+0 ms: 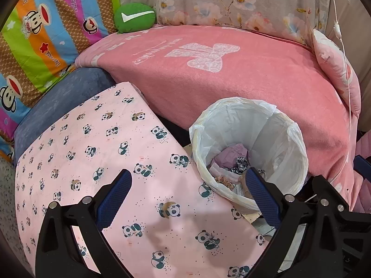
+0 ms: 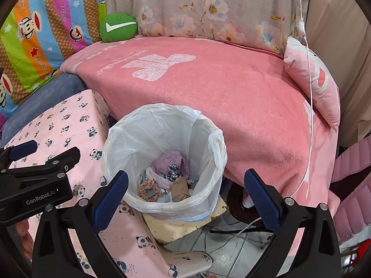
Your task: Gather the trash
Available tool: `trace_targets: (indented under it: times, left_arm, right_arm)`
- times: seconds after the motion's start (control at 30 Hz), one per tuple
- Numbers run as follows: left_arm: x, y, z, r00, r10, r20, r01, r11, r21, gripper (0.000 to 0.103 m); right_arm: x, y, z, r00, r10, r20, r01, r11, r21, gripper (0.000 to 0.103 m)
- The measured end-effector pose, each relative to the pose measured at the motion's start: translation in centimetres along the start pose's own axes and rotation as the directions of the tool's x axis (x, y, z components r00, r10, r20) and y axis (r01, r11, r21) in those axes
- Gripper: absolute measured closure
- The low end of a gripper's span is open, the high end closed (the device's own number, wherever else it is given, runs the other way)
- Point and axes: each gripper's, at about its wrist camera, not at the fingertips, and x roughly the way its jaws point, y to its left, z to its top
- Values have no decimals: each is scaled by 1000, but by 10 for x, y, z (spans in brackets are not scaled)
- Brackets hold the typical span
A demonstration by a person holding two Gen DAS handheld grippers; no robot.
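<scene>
A bin lined with a white plastic bag (image 2: 162,125) stands on the floor between a panda-print table (image 2: 58,125) and a pink sofa. Inside lie crumpled purple paper (image 2: 169,157), a black-and-white scrunchie (image 2: 174,171), a tan scrunchie (image 2: 149,191) and a brown cardboard piece (image 2: 179,188). My right gripper (image 2: 185,185) is open and empty above the bin's near rim. My left gripper (image 1: 189,185) is open and empty over the table's panda cloth (image 1: 104,162), its right finger at the bin (image 1: 250,125). The left gripper's body also shows in the right wrist view (image 2: 34,180).
The pink blanket (image 1: 231,81) covers the sofa seat, with a green cushion (image 1: 134,17), a pink pillow (image 1: 336,69) and a floral backrest behind. A white cable (image 2: 310,92) hangs at the right. Wires and tiled floor (image 2: 231,243) lie below the bin.
</scene>
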Motion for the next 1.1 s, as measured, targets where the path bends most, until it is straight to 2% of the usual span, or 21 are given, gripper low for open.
trace_targets:
  times: [1.1]
  left_arm:
    - [6, -8, -14, 998, 9, -55, -7, 999, 31, 9]
  right_arm:
    - [0, -2, -13, 1000, -5, -9, 6, 1000, 9, 4]
